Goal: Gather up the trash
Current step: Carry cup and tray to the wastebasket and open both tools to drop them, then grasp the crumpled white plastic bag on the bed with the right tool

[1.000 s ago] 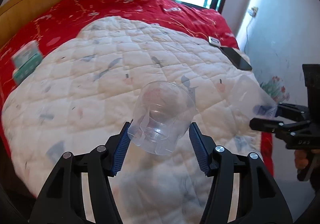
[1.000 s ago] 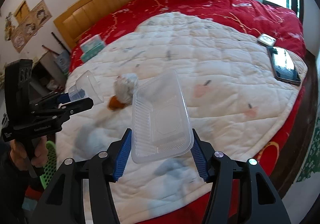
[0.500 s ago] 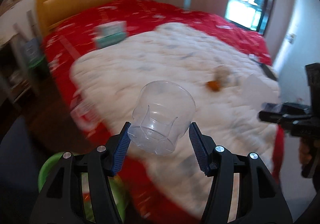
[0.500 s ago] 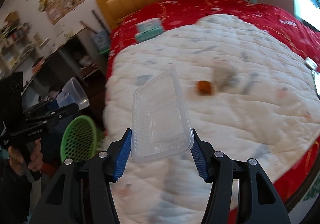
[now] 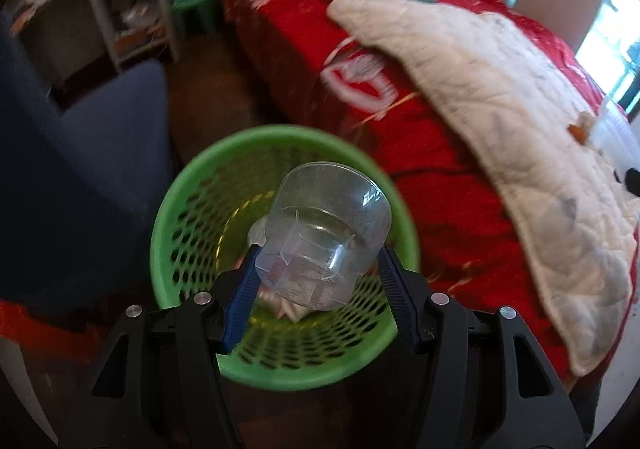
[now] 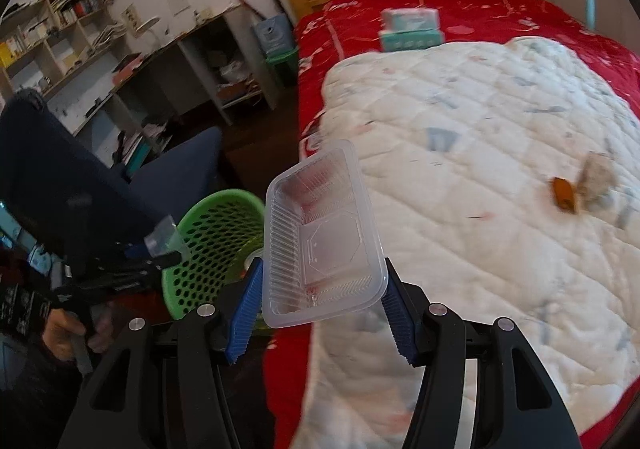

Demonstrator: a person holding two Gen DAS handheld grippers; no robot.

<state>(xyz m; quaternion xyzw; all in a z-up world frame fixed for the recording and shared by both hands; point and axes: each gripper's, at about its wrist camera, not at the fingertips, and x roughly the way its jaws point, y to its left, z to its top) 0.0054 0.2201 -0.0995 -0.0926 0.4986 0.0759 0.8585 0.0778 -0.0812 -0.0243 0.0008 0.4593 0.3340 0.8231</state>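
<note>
Right now I am holding a clear plastic cup (image 5: 326,233) in my left gripper (image 5: 320,289), its blue pads (image 5: 240,307) pressing on the cup's sides near the base, the open mouth tipped away from me. The cup is hanging directly over the green basket (image 5: 176,217), which is standing on the dark floor just beside the bed (image 5: 304,61). Through the cup's wall I am making out something pale lying in the basket — what it is I cannot tell, as the cup and the gripper are covering most of it.

My right gripper (image 6: 320,307) is clamping a clear plastic tray (image 6: 324,233) across its short end, the tray standing up and tilted a little. It is hanging beside the basket, over the near edge of the bed, not over the basket's opening. From this side the basket's lower rim is hiding behind the tray and the gripper's left finger, and my left gripper and the hand (image 6: 66,333) on its handle are blurring against a dark blue chair (image 6: 60,177).

On the white quilt (image 6: 500,153), well apart from the basket, an orange scrap (image 6: 565,196) and a crumpled pale wad (image 6: 596,177) are lying together — both smeared, so their make is unclear. In the left view they are cutting off at the frame's right edge.
</note>
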